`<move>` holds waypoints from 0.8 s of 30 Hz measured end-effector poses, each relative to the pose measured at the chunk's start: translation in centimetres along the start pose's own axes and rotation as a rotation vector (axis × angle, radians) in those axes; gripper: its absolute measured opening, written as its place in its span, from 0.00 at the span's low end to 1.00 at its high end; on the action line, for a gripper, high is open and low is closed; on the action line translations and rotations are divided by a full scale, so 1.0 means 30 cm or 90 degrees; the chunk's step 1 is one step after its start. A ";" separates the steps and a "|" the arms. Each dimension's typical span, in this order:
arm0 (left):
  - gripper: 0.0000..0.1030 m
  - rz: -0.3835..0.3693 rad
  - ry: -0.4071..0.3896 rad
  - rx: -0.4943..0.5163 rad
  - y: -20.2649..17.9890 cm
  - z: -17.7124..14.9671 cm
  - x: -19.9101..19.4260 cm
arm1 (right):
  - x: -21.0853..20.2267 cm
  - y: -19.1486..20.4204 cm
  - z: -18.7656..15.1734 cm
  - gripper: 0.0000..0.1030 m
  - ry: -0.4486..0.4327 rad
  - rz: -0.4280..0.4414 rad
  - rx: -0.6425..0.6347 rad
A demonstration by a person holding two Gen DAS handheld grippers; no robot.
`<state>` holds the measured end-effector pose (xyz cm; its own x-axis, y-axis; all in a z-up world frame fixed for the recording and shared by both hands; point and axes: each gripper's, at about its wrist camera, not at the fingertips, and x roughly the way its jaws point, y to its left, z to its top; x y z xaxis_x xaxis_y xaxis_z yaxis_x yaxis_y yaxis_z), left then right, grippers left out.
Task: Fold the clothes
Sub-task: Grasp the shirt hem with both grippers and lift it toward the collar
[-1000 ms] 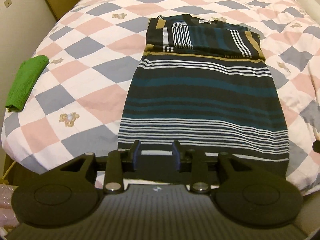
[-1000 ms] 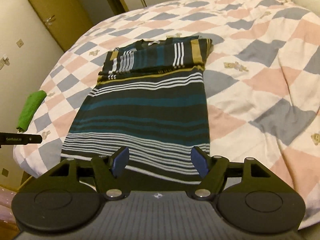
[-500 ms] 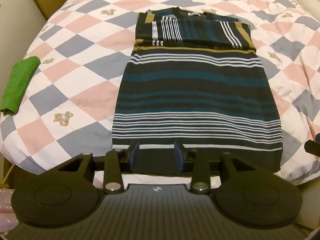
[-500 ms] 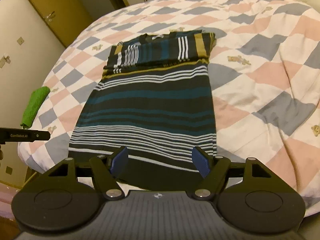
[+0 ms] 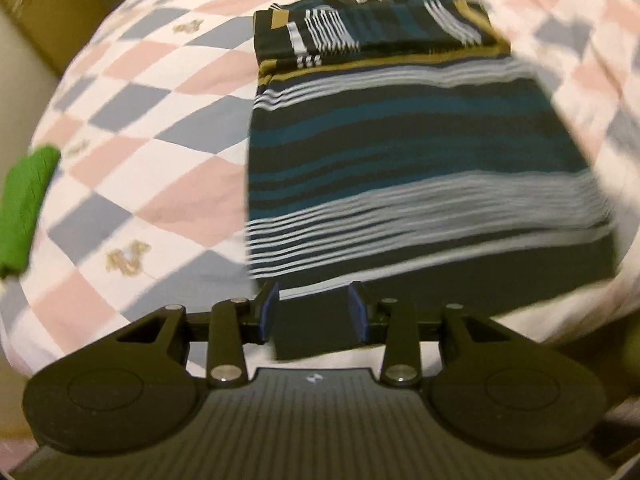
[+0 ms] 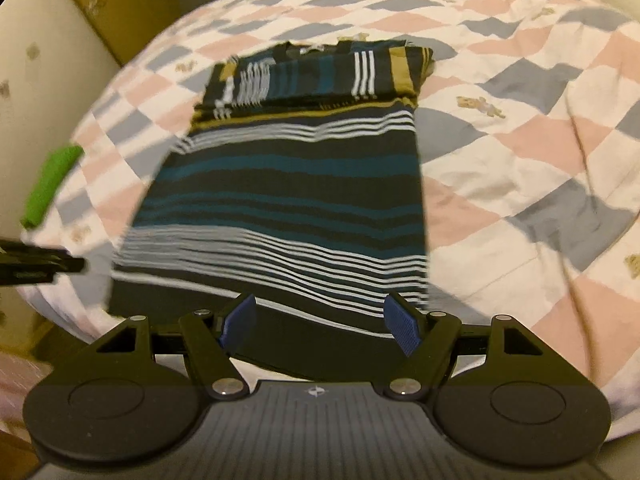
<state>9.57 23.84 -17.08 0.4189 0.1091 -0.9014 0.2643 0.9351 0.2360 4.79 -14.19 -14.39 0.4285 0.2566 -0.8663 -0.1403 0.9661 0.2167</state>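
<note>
A dark shirt point(image 5: 420, 152) with teal, white and mustard stripes lies flat on the bed, its sleeves folded in across the top, its plain dark hem nearest to me. My left gripper point(image 5: 313, 312) hovers open over the hem's left corner, and dark cloth shows in the gap between its blue pads point(image 5: 267, 310). The same shirt point(image 6: 288, 200) fills the right wrist view, where my right gripper point(image 6: 320, 326) stands wide open just above the hem towards its right corner. Neither gripper holds anything. The picture is blurred by motion in both views.
The bed carries a quilt point(image 5: 160, 128) of pink, grey and white diamonds. A folded green cloth point(image 5: 24, 200) lies at the left edge of the bed point(image 6: 52, 184). A wall and a wooden cupboard point(image 6: 120, 4) stand beyond it. The left gripper's tip point(image 6: 40, 266) shows at the left.
The left gripper has dropped towards the hem and rolled, so the shirt now looks tilted and larger. The right gripper has come slightly closer to the hem. Both stay open.
</note>
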 end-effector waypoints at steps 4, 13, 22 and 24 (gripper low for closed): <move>0.32 0.059 -0.012 0.135 0.078 -0.089 0.139 | 0.065 -0.053 -0.044 0.71 0.018 -0.066 -0.075; 0.34 0.093 -0.160 0.582 0.045 -0.290 0.354 | 0.265 -0.136 -0.185 0.71 0.039 -0.182 -0.325; 0.36 0.165 -0.379 0.838 0.072 -0.525 0.459 | 0.383 -0.132 -0.420 0.71 0.001 -0.244 -0.707; 0.36 0.176 -0.425 0.876 0.078 -0.557 0.474 | 0.397 -0.101 -0.469 0.71 -0.037 -0.244 -0.809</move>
<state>1.64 33.22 -35.41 0.7859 -0.2941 -0.5440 0.5246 -0.1487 0.8382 -2.24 -14.48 -31.71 0.6605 0.0078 -0.7508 -0.7208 0.2869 -0.6310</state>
